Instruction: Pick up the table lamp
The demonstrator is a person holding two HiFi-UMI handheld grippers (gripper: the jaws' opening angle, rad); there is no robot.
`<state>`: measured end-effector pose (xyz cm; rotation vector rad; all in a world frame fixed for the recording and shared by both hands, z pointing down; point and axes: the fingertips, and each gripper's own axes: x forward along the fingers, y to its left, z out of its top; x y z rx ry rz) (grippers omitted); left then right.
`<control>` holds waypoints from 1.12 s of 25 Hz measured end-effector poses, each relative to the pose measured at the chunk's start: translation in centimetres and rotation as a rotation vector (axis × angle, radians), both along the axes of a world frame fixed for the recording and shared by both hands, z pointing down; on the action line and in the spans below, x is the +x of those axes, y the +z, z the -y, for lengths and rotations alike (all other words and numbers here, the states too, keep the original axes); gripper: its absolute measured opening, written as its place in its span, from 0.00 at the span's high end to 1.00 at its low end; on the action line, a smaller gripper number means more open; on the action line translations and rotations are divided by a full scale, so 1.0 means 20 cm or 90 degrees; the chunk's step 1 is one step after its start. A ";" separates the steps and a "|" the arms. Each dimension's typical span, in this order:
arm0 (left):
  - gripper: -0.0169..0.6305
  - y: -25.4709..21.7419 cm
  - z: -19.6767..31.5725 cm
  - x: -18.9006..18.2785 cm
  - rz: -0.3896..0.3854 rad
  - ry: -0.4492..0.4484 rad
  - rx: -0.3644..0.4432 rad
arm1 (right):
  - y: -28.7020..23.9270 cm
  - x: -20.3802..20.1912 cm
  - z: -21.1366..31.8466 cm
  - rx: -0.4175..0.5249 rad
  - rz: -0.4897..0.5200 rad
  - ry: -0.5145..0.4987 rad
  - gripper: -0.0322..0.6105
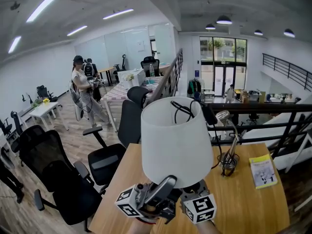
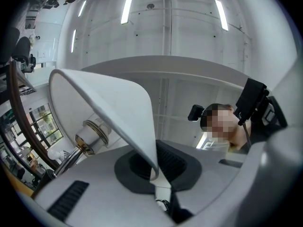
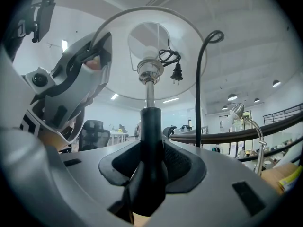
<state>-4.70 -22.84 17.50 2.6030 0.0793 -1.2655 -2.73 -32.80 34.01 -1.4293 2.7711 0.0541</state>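
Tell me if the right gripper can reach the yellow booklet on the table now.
Probably not: the right gripper is shut on the black stem of the white-shaded table lamp, so it must let go first. The yellow booklet lies uncovered.

Table lamp [image 1: 176, 140] over the near edge of table [image 1: 243, 204], centre. Gooseneck lamp [image 1: 229, 160] stands on the table right of it, farther back. Booklet [image 1: 263, 172] lies on the table at far right. Office chairs [image 1: 58, 179] left of table. Railing [image 1: 263, 107] behind table.

White-shaded table lamp [image 1: 176, 140] stands upright on a black stem
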 end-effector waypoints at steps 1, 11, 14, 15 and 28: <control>0.96 0.00 0.00 0.00 0.001 -0.001 0.000 | 0.00 0.00 0.00 0.000 0.000 0.001 0.71; 0.96 0.00 -0.01 -0.02 0.001 -0.010 -0.002 | -0.01 -0.03 -0.01 0.000 0.007 -0.006 0.71; 0.96 -0.01 -0.02 -0.02 0.003 -0.012 -0.003 | -0.01 -0.03 -0.01 -0.001 0.008 -0.009 0.71; 0.96 -0.01 -0.02 -0.02 0.004 -0.014 -0.003 | -0.01 -0.04 -0.01 -0.001 0.009 -0.010 0.71; 0.96 -0.01 -0.05 -0.02 0.011 -0.030 -0.006 | 0.00 -0.06 -0.03 -0.001 0.012 -0.026 0.71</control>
